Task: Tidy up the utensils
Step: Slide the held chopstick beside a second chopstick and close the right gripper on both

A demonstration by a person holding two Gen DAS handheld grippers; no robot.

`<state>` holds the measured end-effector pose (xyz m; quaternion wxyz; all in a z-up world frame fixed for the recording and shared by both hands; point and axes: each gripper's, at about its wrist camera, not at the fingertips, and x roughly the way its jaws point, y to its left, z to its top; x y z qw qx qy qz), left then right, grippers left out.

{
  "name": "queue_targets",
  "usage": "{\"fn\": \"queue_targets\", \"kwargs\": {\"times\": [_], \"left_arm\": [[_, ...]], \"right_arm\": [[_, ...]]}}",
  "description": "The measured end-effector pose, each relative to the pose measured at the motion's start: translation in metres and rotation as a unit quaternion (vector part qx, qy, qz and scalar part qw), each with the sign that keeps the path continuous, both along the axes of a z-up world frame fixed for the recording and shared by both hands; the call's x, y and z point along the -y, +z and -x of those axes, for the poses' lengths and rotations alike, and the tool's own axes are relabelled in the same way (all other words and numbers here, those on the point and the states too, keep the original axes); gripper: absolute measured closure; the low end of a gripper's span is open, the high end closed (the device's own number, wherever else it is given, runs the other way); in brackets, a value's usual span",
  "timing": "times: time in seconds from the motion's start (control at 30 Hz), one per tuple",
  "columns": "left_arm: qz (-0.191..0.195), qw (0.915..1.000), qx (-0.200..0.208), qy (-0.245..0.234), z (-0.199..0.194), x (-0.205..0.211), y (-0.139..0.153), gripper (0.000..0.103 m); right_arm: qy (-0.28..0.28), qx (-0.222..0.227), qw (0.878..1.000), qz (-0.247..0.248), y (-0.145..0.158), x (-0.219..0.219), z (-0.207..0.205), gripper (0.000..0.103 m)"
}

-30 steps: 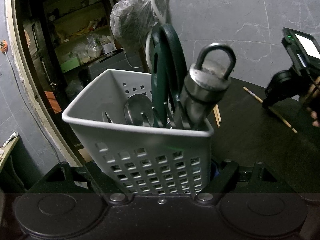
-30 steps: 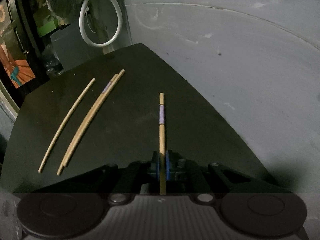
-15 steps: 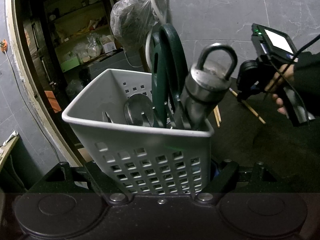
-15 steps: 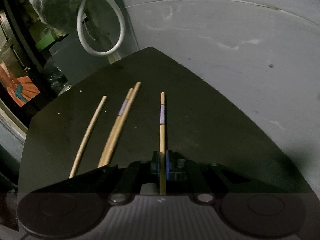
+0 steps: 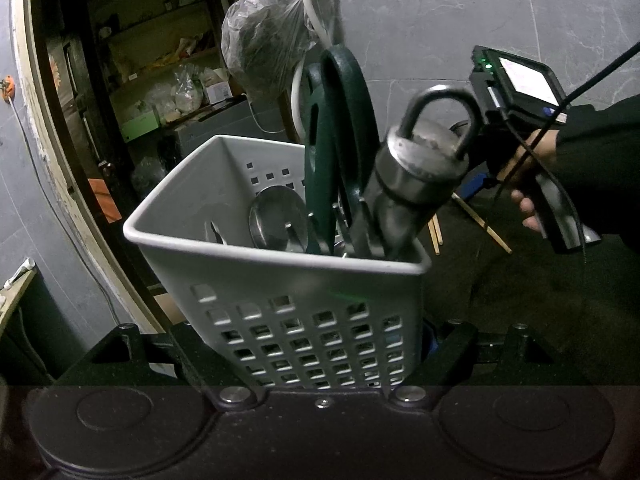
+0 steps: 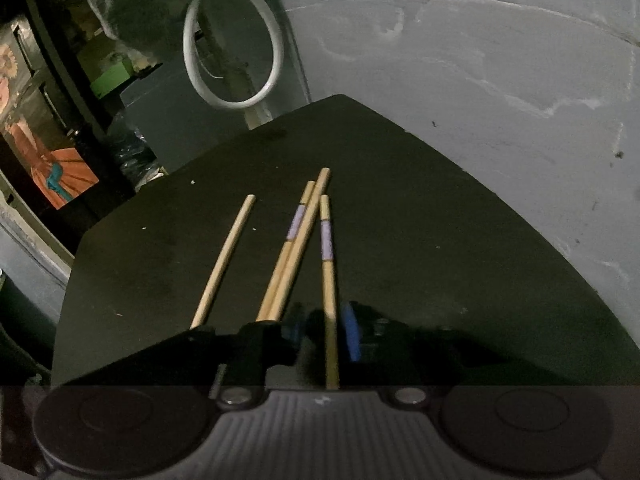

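My left gripper is shut on a grey perforated utensil basket, one finger on each side wall. In the basket stand green-handled scissors, a steel tool with a ring top and a spoon. In the left wrist view a hand holds my right gripper over the dark table, right of the basket. In the right wrist view my right gripper is opening; a chopstick with a purple band lies between its parted blue pads, untouched by them. It lies just right of a pair of chopsticks.
One more chopstick lies further left on the black table. The table's far edge meets a grey wall. A white hose and a plastic bag hang beyond the table's corner.
My right gripper has moved left with the banded chopstick until it lies beside the pair, and its jaws have parted from the stick. The left gripper and basket have kept still.
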<state>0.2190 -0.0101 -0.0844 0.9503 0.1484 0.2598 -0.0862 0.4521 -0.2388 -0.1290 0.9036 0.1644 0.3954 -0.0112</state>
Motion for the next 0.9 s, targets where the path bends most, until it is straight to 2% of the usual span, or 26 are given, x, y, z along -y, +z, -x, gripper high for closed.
{"fn": "queue_targets", "kwargs": {"times": [0.23,0.47,0.6,0.9], "left_arm": [[0.0,1.0,0.0,0.0,0.0,0.0,0.0,0.019],[-0.001,1.0,0.0,0.0,0.0,-0.001,0.001,0.019],[-0.001,1.0,-0.001,0.001,-0.002,0.001,0.001,0.019],[-0.001,1.0,-0.001,0.002,-0.003,0.0,-0.001,0.019]], "right_arm": [[0.015,0.003,0.998,0.062,0.002,-0.02,-0.004,0.069],[0.026,0.012,0.997,0.064,0.003,-0.024,-0.002,0.067],[0.027,0.029,0.998,0.058,0.005,-0.024,0.001,0.057],[0.034,0.026,0.995,0.087,0.001,-0.029,0.007,0.058]]}}
